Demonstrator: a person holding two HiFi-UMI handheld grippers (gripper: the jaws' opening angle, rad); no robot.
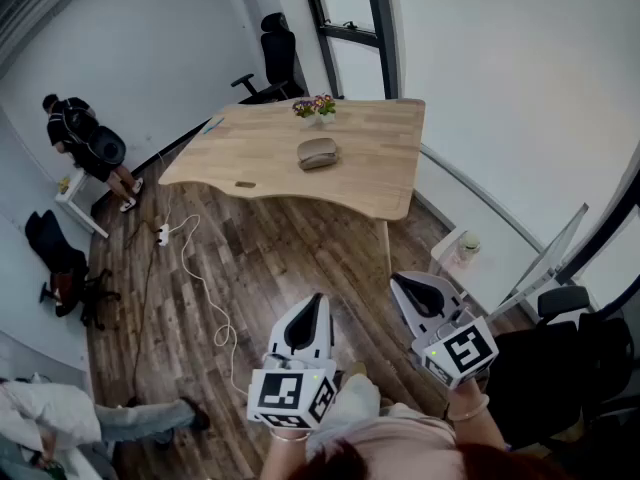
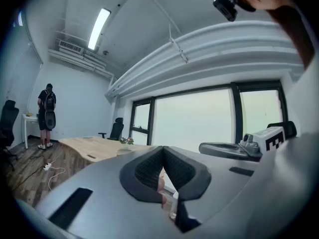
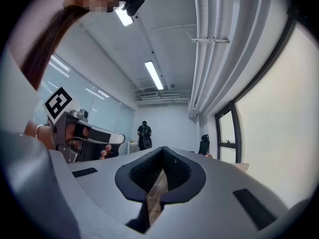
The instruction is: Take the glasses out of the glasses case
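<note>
Head view showing the left gripper point(image 1: 316, 303) and right gripper point(image 1: 402, 281) being held close to the wearer's chest, well apart from the table point(image 1: 380, 173); each gripper view is showing its jaws pressed together at the tips and gripping nothing; the case point(image 1: 318, 153) is lying on the tabletop, looking shut, near a small pot of flowers point(image 1: 315, 108); the glasses are not showing anywhere and are presumably sitting inside it; by these pictures, nothing of the task is looking done; walking up to the table, opening the case and lifting the glasses out are all waiting to be done; another person point(image 1: 85, 143) is standing by the far wall.
</note>
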